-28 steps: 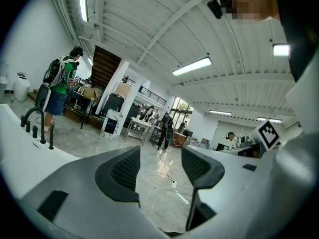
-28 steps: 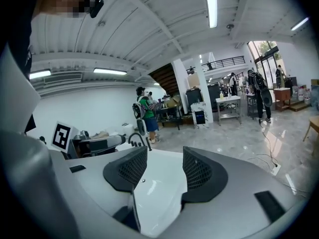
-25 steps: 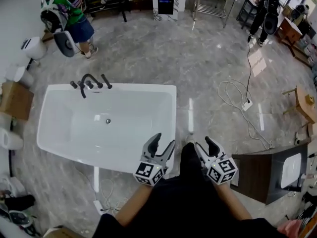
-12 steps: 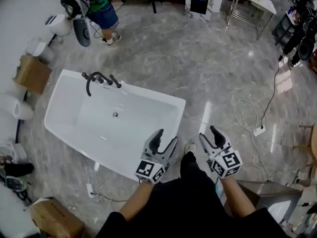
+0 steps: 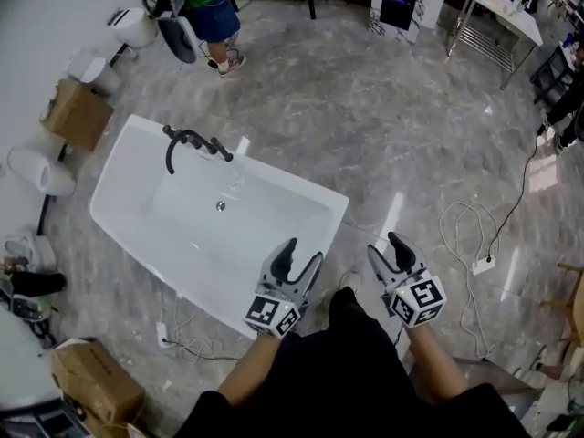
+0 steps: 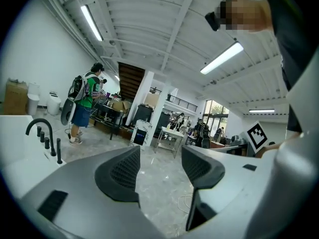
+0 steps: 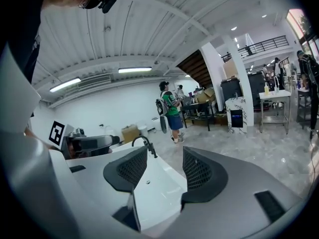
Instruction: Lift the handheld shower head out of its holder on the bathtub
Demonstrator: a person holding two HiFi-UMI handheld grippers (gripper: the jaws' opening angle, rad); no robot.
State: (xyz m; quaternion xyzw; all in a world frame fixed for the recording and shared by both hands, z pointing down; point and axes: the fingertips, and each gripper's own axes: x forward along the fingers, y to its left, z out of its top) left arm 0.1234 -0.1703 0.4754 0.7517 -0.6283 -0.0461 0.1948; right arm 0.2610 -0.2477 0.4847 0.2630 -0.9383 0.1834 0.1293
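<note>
Left hand-held gripper (image 5: pixel 301 255), right hand-held gripper (image 5: pixel 387 248): jaws apart, empty. Shower head (image 5: pixel 222 150), upper-left bathtub (image 5: pixel 128 176) rim, looked rigid, slick; grip handle.

No legible text or numbers

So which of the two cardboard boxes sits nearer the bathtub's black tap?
The upper-left cardboard box, beside the tap end; the other box lies at the bottom left.

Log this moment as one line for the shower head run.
stage: before reach | left gripper: open, empty | right gripper: open, empty | bathtub: ahead, untouched | black faucet set: on far rim
</note>
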